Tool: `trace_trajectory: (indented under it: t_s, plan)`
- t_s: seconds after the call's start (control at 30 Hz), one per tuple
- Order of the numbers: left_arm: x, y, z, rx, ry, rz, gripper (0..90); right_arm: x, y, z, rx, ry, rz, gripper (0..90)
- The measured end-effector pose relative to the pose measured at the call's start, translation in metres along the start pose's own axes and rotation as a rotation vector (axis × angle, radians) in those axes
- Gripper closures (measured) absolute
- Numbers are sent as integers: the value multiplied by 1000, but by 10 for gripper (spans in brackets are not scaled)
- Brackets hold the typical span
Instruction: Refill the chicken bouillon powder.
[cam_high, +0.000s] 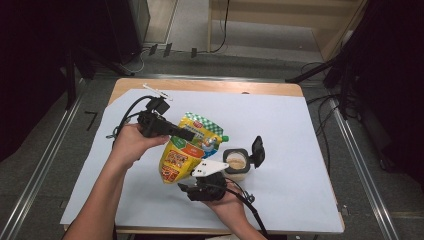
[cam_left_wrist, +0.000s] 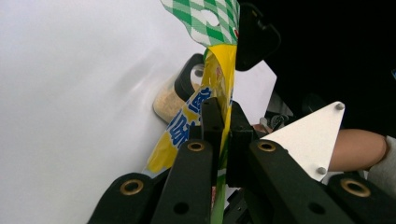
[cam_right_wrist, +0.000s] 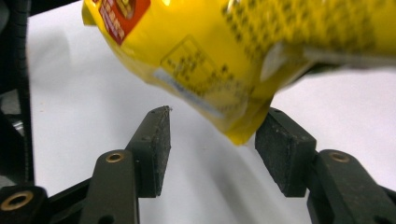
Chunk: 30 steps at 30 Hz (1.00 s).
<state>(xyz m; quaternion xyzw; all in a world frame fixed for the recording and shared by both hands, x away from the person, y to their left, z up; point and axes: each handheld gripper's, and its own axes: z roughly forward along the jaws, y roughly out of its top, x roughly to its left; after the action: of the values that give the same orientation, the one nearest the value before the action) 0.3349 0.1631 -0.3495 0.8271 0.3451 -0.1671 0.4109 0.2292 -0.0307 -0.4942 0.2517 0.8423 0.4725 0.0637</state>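
Pouch (cam_high: 186, 148) | left tool (cam_left_wrist: 223, 135) pinching it | right tool (cam_right_wrist: 212, 140) spread beneath its corner

Pouch (cam_high: 186, 150), frame centre: yellow body, green-and-white checked top, red and orange panels, blue lettering. Jar (cam_high: 236, 165), right of centre: tan contents, black lid. Bench (cam_high: 280, 89): wood, covered by white sheet (cam_high: 295, 150). Tools: black.
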Motion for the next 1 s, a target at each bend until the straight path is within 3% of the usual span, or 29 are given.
trace_trajectory:
  t_s: [0.4,0.6,0.87,1.0]
  plan:
    - [3,-1,-28,-100,22,13,900,-1,5,-7,-23,5,15,467]
    - [16,-3,-37,-153,73,6,900,0,6,-10,-29,13,13,467]
    - [38,4,-37,-163,141,-29,900,4,7,-16,-44,24,24,471]
    - [47,8,-33,-185,180,-25,899,4,6,-17,-37,18,30,471]
